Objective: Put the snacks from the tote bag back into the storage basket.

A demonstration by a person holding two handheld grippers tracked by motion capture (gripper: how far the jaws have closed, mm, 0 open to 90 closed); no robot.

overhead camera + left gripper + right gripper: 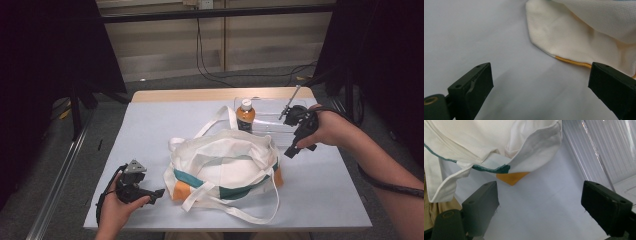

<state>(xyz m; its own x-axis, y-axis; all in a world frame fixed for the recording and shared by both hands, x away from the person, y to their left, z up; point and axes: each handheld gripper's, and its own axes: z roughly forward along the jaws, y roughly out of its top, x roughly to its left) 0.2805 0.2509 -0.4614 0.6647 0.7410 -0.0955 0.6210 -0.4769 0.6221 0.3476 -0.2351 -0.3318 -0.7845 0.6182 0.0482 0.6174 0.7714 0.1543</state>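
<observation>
A white cloth tote bag point(225, 167) with teal and orange trim lies in the middle of the pale table point(150, 125), its straps spread around it. My left gripper point(159, 194) rests low at the front left, open, with bare table between its jaws and the bag's white and orange corner point(564, 42) just ahead. My right gripper point(291, 152) hovers by the bag's right side, open and holding nothing; the right gripper view shows the bag's rim and an orange corner point(511, 178) just beyond the jaws. A brown bottle point(245, 115) with a white cap stands behind the bag.
A clear plastic tray point(272, 116) sits at the back right of the table, with the bottle at its left end; its ribbed wall point(596, 147) is close to my right gripper. Cables trail on the floor beyond the table.
</observation>
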